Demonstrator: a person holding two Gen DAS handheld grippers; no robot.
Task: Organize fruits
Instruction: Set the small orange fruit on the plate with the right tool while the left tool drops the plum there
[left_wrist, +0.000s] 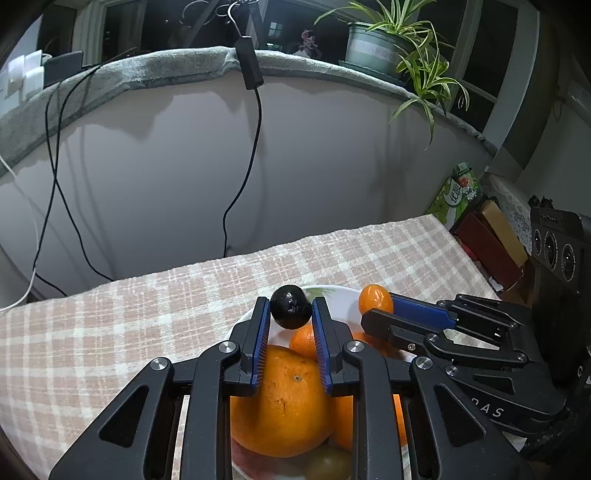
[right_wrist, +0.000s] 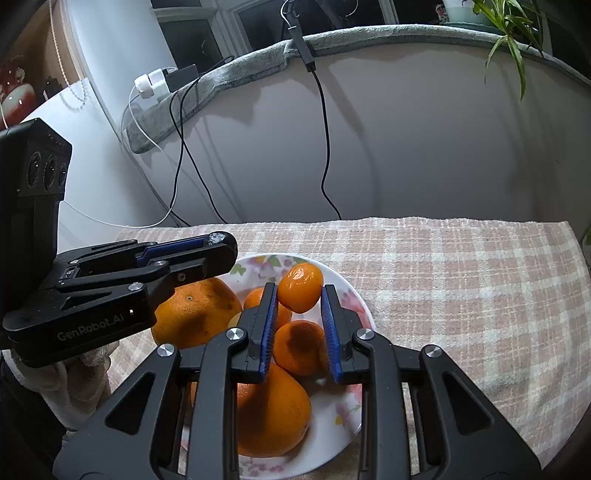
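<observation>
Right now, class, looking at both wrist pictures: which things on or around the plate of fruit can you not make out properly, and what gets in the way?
- Greenish fruit, left wrist view: cut by the bottom edge and the left gripper; kind unclear.
- Dark round fruit: clear in the left view; in the right wrist view only a sliver shows.
- Plate, right wrist view: near rim hidden by the right gripper, which holds a small orange.

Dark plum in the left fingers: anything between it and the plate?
Yes. The dark plum, held by the left gripper, sits above the plate, whose near part is filled by a large orange and small mandarins. The far rim area looks bare.
</observation>
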